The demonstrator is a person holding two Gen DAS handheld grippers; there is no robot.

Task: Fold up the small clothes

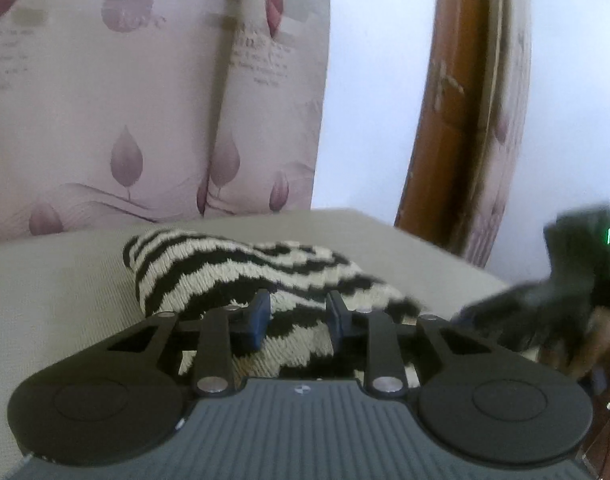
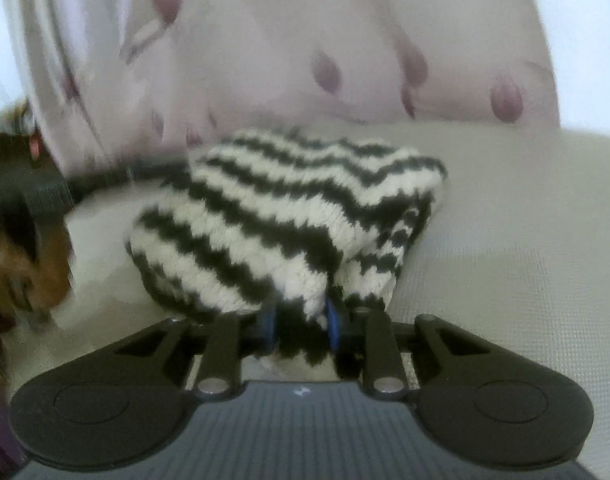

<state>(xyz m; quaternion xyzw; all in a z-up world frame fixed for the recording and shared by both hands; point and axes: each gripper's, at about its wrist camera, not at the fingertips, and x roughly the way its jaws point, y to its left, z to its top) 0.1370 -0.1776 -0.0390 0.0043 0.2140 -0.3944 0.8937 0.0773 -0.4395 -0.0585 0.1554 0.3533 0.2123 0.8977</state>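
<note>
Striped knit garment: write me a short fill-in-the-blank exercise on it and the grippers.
1. The knit garment has zigzag stripes in black and ____.
2. It lies on a plain ____ cushion.
3. The right gripper is shut on the garment's ____ edge.
4. The fingertip pads of the left gripper are ____ in colour.

Missing words: white; beige; near; blue

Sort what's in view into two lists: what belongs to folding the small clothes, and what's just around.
Part of the job:
- striped knit garment, black and cream
- left tool, closed on the garment's edge
- right tool, closed on the garment's edge
- grey cushion it lies on

Just around:
- leaf-print backrest
- wooden frame
</note>
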